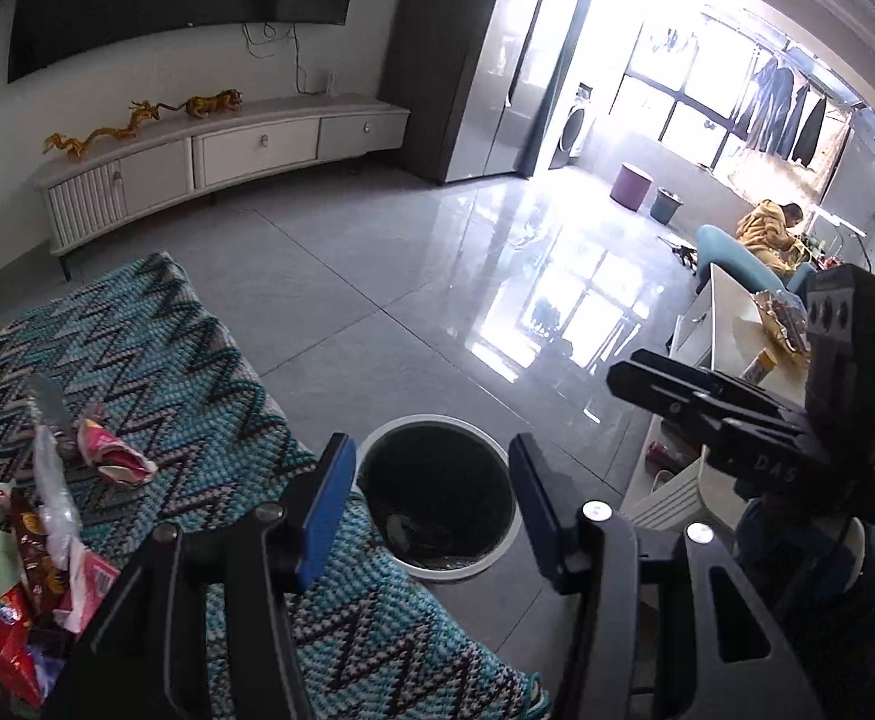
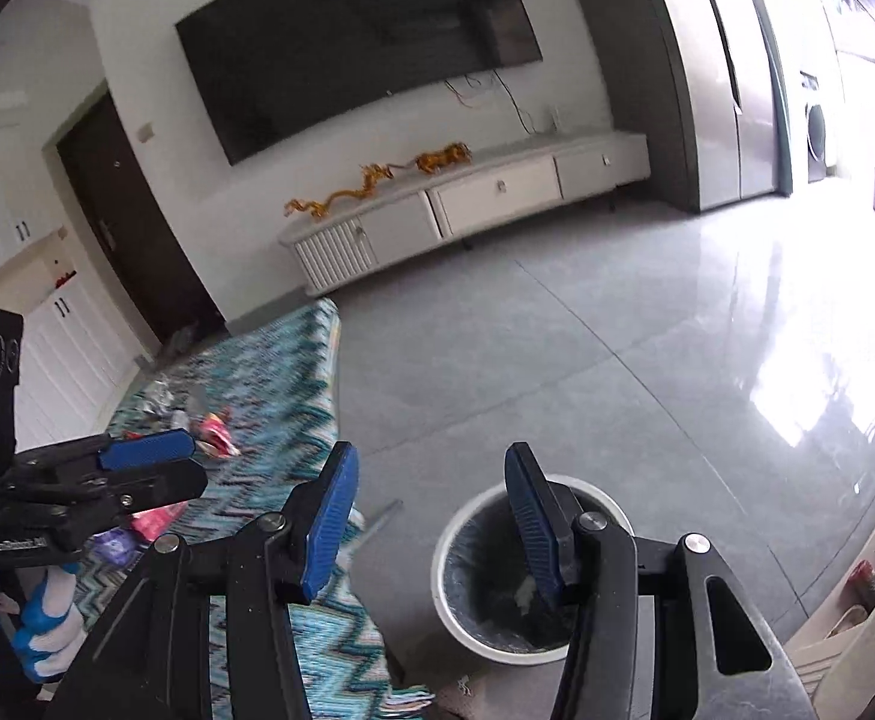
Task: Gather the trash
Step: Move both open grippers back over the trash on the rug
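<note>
A round white trash bin (image 1: pixel 437 495) with a dark liner stands on the floor beside the blanket-covered table; it also shows in the right wrist view (image 2: pixel 485 576), with scraps inside. My left gripper (image 1: pixel 431 504) is open and empty above the bin. My right gripper (image 2: pixel 431 516) is open and empty, over the bin's left rim. The right gripper also shows in the left wrist view (image 1: pixel 677 384). The left gripper also shows in the right wrist view (image 2: pixel 149 462), over the table. Crumpled wrappers (image 1: pixel 113 450) and snack bags (image 1: pixel 11 588) lie on the table, also seen from the right (image 2: pixel 215 426).
A teal zigzag blanket (image 1: pixel 197 372) covers the table. A white TV cabinet (image 1: pixel 227 150) with gold figurines stands against the far wall. A white side table (image 1: pixel 731 324) with items is at right. The grey tiled floor (image 2: pixel 617 348) stretches toward the bright balcony.
</note>
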`<state>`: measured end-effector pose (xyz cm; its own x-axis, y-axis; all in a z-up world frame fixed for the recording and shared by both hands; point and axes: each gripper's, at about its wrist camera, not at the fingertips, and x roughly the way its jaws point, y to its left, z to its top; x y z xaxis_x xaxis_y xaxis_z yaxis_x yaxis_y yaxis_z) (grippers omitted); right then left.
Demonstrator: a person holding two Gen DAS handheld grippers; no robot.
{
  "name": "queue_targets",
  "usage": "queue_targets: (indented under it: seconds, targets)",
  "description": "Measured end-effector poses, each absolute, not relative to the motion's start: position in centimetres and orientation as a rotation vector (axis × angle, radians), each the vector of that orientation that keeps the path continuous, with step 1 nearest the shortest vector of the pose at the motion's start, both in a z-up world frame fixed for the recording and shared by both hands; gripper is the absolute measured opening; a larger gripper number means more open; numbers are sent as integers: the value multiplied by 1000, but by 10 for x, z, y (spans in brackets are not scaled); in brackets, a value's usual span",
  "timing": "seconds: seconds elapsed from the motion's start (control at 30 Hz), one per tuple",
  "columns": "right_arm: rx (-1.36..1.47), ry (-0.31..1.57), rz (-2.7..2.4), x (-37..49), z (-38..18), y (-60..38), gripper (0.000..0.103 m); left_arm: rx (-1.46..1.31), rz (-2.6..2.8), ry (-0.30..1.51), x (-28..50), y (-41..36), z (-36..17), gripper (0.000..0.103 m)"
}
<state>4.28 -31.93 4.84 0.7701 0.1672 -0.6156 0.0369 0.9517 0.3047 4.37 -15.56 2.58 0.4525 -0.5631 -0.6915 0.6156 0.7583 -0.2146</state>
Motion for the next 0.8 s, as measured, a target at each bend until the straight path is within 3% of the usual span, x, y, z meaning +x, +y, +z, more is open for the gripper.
queue_targets:
  seconds: [0.43, 0.63, 0.8]
  targets:
    - [195, 550, 226, 29, 138, -232, 49, -27, -438, 713, 36, 30, 68, 51]
    - [164, 558, 303, 49, 141, -195, 49, -100, -327, 744, 35, 96, 54, 52]
    - [155, 606, 353, 75, 123, -171, 49, -129, -291, 829, 44, 109, 20, 52]
